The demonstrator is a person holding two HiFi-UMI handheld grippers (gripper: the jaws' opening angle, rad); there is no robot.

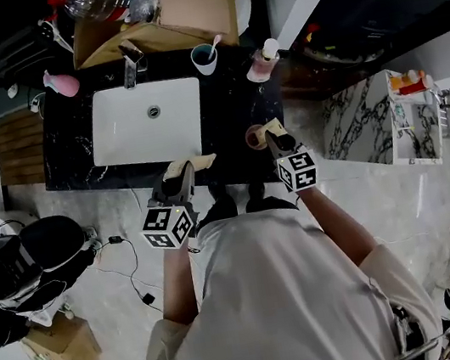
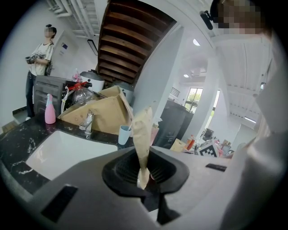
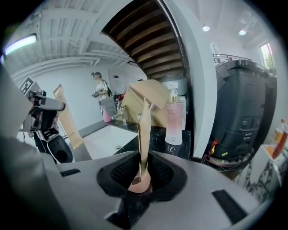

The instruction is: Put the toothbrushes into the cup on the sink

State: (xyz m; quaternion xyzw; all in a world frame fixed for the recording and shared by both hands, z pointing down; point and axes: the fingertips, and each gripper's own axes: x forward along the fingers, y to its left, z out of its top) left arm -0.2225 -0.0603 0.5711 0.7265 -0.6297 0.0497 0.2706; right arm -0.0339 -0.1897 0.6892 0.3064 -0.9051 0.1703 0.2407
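Tan paper strip (image 2: 143, 130) pinched upright in left gripper (image 2: 144, 179), jaws closed on it; right gripper (image 3: 143, 177) likewise clamps second tan strip (image 3: 145, 130); both over black counter (image 1: 233, 104) front edge; cup (image 1: 204, 59), one toothbrush (image 1: 215, 43) inside, behind white sink (image 1: 125, 128) by tap (image 1: 131, 66).

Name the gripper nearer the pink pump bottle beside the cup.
Right. The right gripper is directly in front of the pump bottle; the left gripper is farther left, in front of the basin.
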